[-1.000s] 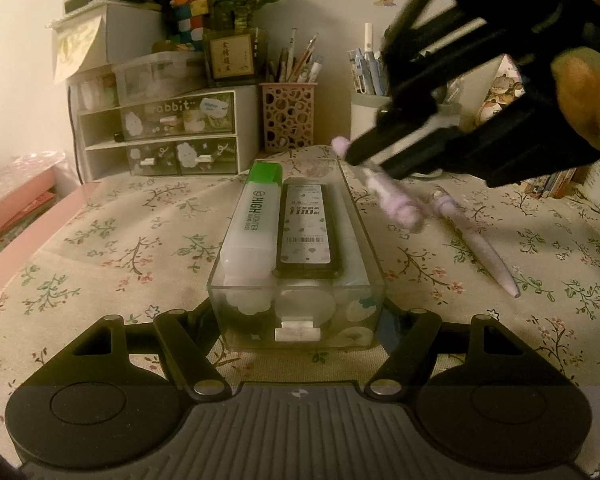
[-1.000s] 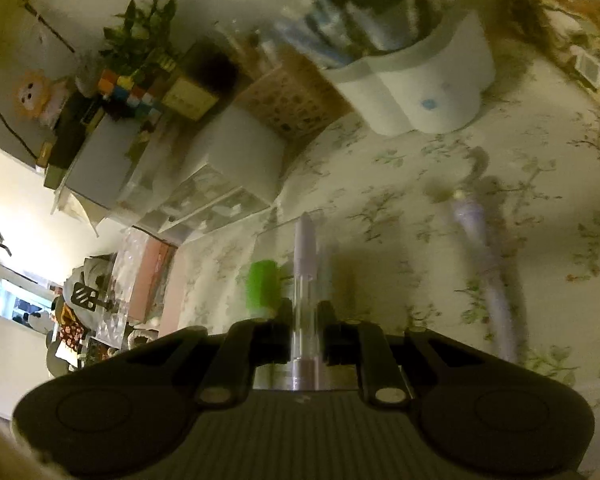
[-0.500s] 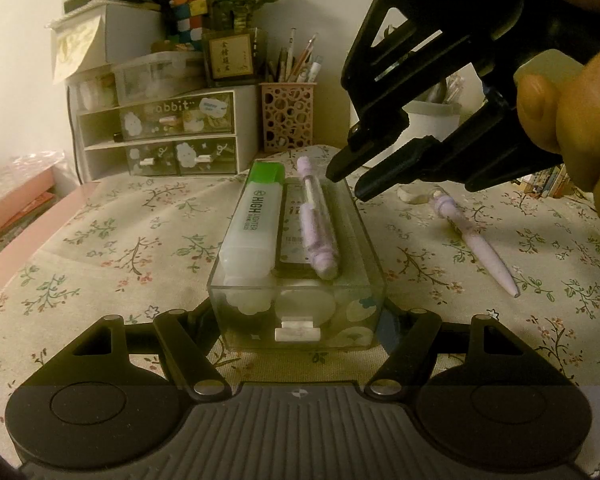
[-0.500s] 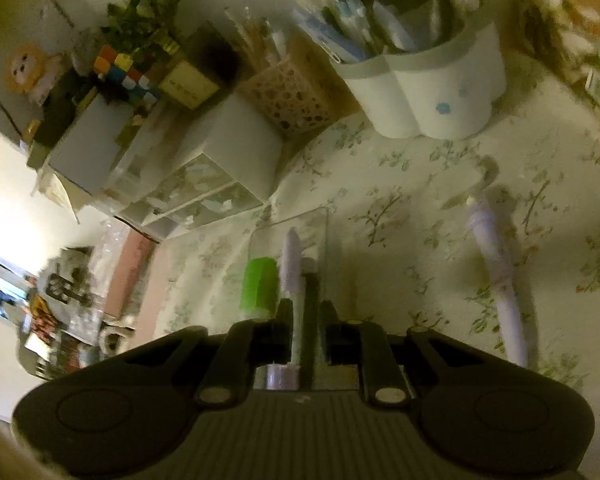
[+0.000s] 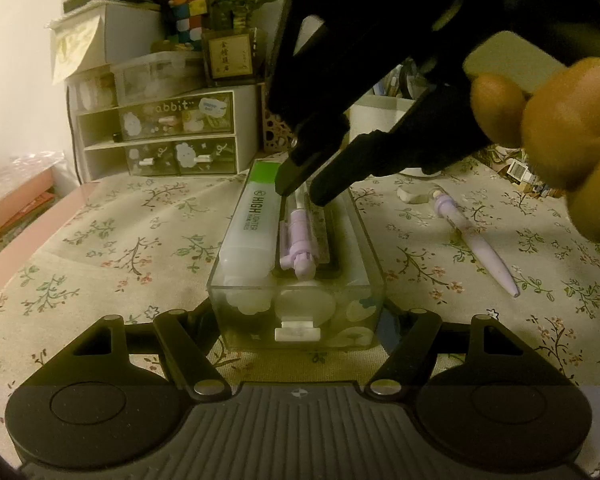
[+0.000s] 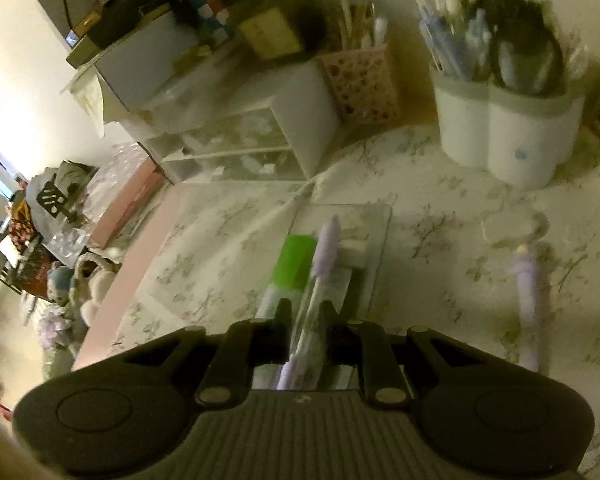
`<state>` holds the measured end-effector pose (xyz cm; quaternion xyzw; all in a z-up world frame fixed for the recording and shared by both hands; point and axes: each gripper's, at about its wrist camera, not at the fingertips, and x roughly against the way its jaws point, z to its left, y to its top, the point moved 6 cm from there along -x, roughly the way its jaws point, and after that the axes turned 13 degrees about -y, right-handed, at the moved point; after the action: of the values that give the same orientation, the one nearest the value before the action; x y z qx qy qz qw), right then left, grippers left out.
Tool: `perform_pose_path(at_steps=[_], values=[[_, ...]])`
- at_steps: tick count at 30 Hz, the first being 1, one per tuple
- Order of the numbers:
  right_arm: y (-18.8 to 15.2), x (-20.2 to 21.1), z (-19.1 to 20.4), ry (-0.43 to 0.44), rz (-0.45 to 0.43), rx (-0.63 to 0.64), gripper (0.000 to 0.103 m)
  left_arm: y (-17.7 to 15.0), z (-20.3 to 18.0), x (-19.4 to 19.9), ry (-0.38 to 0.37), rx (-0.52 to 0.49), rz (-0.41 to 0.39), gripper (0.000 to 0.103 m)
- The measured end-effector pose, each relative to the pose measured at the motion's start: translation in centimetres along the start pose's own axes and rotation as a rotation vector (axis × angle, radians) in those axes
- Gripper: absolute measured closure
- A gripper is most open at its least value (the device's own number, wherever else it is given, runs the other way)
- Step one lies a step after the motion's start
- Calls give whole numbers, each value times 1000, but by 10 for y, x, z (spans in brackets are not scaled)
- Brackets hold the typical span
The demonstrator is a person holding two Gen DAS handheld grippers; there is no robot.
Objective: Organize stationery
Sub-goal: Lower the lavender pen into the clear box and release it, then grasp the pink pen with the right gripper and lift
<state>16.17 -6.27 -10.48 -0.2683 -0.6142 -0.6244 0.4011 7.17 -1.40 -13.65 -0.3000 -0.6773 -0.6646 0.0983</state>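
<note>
Reading the writing: we make out "HIGH LIGHTER" on the green-capped highlighter [image 5: 256, 224], and "abbit" on a drawer of the white drawer unit [image 5: 168, 136] at the back; the framed sign [image 5: 230, 56] beside the plant carries characters we cannot read.
Clear tray: the clear plastic tray [image 5: 374, 280] stands on the floral tablecloth [image 5: 100, 248] between our left gripper's fingers.
Left gripper: our left gripper [image 5: 300, 320] is spread wide, one finger on either side of the tray's near end; we cannot tell whether the pads touch its walls.
Right gripper: our right gripper [image 6: 305, 312] has its jaws parted a little around the purple pen [image 5: 298, 236], with small gaps showing on both sides, so it has hold of nothing.
Purple pen: it lies lengthwise in the tray, just beside the highlighter, over a dark flat case [image 5: 332, 248].
Second pen: another purple pen [image 5: 476, 240] lies on the cloth to the tray's right, well apart from it.
Background: a white pen cup [image 6: 508, 140] and a pink perforated holder [image 6: 360, 80] stand full of pens.
</note>
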Motion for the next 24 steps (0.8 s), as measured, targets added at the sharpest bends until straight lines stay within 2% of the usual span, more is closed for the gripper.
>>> perform_pose_path(at_steps=[2, 4, 8, 10, 13, 24], values=[[0, 7, -10, 29, -17, -36, 90, 0, 0, -1, -2, -1, 0, 30], [3, 17, -28, 21, -51, -80, 89, 0, -1, -1, -2, -1, 0, 30], [9, 29, -83, -88, -105, -134, 83, 0, -1, -1, -2, -1, 0, 30], [9, 28, -108, -172, -106, -148, 83, 0, -1, -1, -2, -1, 0, 30], [2, 23, -132, -240, -79, -140, 83, 0, -1, -1, -2, -1, 0, 30], [-10, -3, -123, -205, -10, -99, 83, 0, -1, -1, -1, -2, 0, 30]])
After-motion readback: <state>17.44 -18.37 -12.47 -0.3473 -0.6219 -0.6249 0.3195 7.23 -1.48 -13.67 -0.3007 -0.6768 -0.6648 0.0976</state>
